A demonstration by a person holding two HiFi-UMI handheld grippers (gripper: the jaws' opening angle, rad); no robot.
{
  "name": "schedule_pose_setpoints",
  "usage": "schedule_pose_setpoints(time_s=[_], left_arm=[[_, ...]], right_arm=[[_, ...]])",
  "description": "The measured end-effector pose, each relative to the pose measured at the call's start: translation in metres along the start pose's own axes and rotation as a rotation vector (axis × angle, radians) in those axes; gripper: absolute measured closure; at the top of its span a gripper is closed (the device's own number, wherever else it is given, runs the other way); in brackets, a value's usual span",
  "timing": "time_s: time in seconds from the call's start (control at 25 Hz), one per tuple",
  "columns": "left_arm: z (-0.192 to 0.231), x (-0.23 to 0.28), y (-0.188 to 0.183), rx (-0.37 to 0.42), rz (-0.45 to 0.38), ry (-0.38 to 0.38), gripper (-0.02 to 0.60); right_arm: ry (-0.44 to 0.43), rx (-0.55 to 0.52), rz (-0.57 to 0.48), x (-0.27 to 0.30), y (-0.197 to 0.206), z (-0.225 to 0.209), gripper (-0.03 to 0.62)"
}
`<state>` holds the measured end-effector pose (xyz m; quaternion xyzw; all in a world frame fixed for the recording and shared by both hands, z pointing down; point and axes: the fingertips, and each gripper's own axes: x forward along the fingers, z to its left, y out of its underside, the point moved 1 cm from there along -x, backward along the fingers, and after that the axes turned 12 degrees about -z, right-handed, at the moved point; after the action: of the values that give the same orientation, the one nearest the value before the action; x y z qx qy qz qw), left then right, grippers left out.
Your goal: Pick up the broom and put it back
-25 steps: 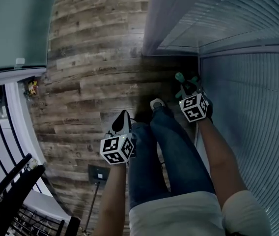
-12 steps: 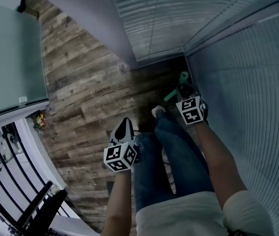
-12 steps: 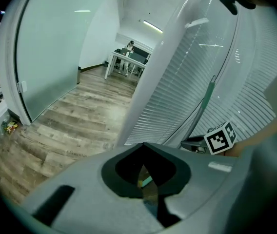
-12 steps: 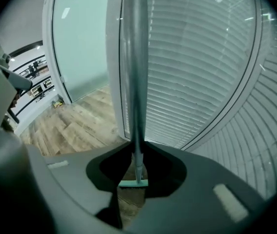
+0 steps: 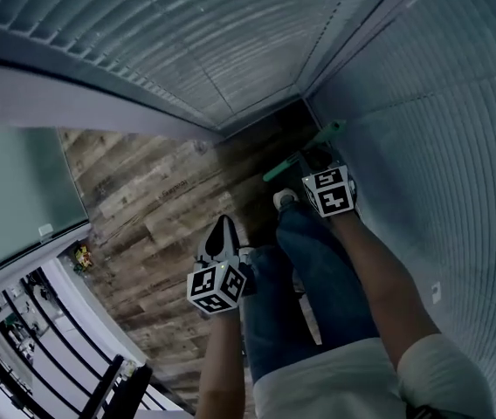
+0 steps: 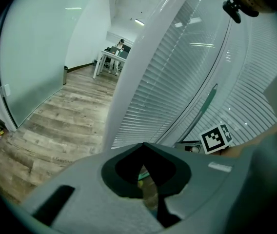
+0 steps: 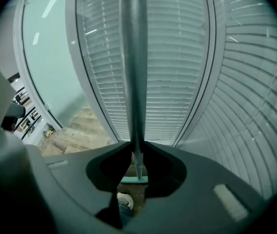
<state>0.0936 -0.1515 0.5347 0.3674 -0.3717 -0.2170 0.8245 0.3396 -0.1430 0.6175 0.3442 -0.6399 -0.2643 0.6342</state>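
Your left gripper (image 6: 143, 145) has its jaws closed tip to tip on nothing. It hangs over the wood floor (image 5: 161, 199), well apart from the corner of the blinds (image 5: 304, 105), so it gives no support to the load. Nearer to that corner, the broom (image 7: 131, 57) is carried only by your right gripper (image 7: 137, 147), whose jaws are clamped on the thin handle. The handle passes straight between them, and the teal broom head (image 7: 133, 180) shows beyond the tips, near the foot of the corner and just beside your shoe (image 7: 125, 199). I judge that one narrow grip may let the long handle turn or slide down. The top may also strike the blinds (image 7: 177, 57) on either side of the corner if you swing it, and the head may catch your shoe when you step toward the corner.
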Motion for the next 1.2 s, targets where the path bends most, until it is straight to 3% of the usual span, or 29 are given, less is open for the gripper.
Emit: schedule_pose_setpoints(time_s=[0.32,1.2], left_arm=[[-0.017,0.025,-0.014,0.022,0.005,0.019,0.575],[-0.042,0.060,-0.013,0.035,0.063,0.021,0.575]], right_arm=[[0.044,0.145,0.011,0.022,-0.004,-0.032,0.510],[0.055,0.326,0.037,0.085,-0.026,-0.091,0.510]])
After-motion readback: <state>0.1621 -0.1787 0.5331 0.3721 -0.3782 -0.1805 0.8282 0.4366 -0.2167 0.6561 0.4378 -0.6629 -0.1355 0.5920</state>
